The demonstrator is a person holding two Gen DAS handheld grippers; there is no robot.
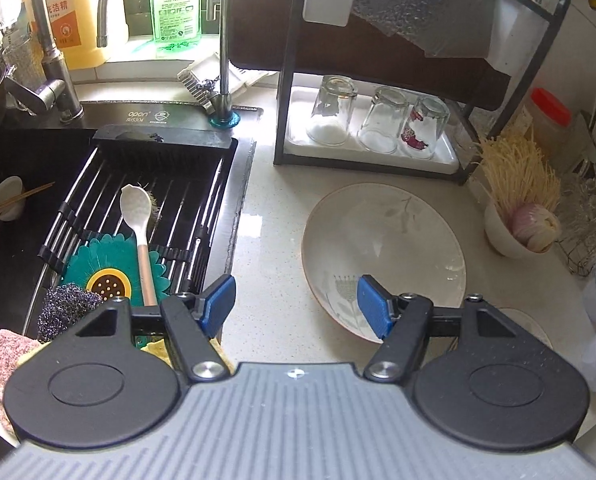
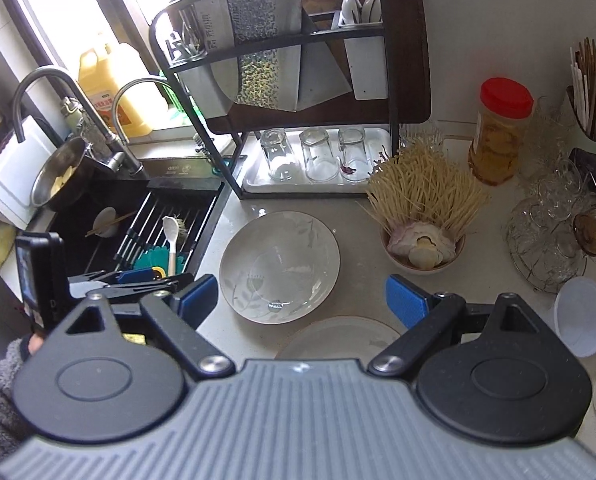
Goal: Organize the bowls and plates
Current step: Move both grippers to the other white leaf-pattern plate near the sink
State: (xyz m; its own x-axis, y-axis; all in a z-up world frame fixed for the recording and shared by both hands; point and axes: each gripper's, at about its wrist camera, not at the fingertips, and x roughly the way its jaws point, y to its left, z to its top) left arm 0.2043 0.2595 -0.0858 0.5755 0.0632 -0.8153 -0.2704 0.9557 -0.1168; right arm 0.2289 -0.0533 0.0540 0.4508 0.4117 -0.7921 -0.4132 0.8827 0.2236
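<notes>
While both grippers are held above the counter, nothing is gripped — the left gripper [image 1: 296, 304] is spread wide, its right blue pad [image 1: 371, 306] seen over the near rim of the floral plate [image 1: 381, 248], and the right gripper [image 2: 301, 300] is likewise spread wide. That plate [image 2: 280, 266] is laid flat on the countertop [image 1: 266, 240], between the sink [image 1: 18, 240] and a bowl of noodles [image 2: 423, 240]. A second plate [image 2: 337, 338] is seen just beside it — nearer the right gripper.
</notes>
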